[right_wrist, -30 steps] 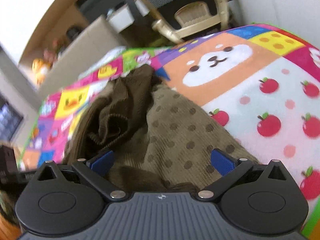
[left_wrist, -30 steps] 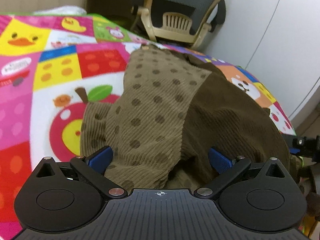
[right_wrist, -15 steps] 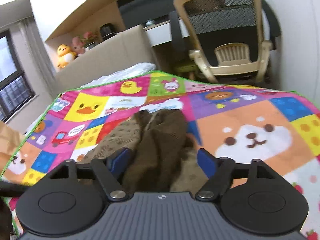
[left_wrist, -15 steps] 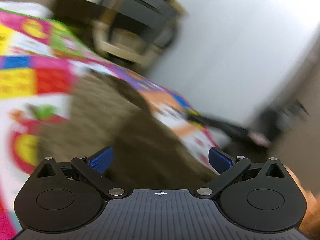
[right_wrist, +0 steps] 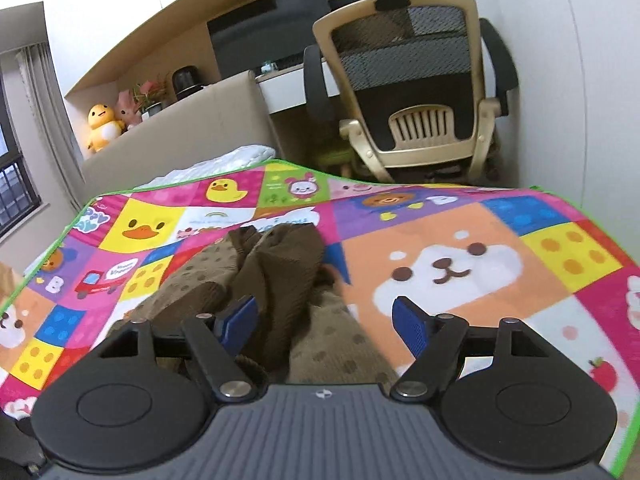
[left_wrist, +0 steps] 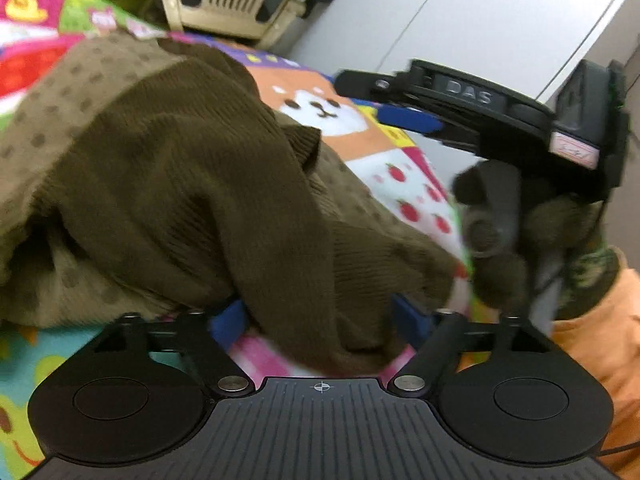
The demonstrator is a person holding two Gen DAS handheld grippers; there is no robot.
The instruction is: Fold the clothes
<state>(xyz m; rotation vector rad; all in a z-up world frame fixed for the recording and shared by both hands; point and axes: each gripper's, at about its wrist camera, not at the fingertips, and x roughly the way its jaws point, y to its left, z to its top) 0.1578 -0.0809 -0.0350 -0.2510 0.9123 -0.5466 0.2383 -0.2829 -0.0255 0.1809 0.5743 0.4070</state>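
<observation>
A brown garment, dark ribbed knit with a lighter dotted part, lies crumpled on the colourful cartoon mat. In the left wrist view the dark sleeve (left_wrist: 224, 184) hangs between the open jaws of my left gripper (left_wrist: 320, 316), not pinched. In the right wrist view the garment (right_wrist: 276, 276) lies on the mat (right_wrist: 500, 232), and my right gripper (right_wrist: 324, 320) is open above its near end. The right gripper (left_wrist: 472, 108) also shows in the left wrist view, held by a gloved hand.
An office chair (right_wrist: 416, 92) stands past the mat's far edge, by a desk. A beige headboard with plush toys (right_wrist: 104, 124) is at the far left. White wall panels (left_wrist: 480, 12) are on the right. The mat's green edge (right_wrist: 600, 232) runs along the right.
Both grippers pulled back and lifted. The left one swung right and now has the dark sleeve between its jaws. The right one now looks over the whole mat.
</observation>
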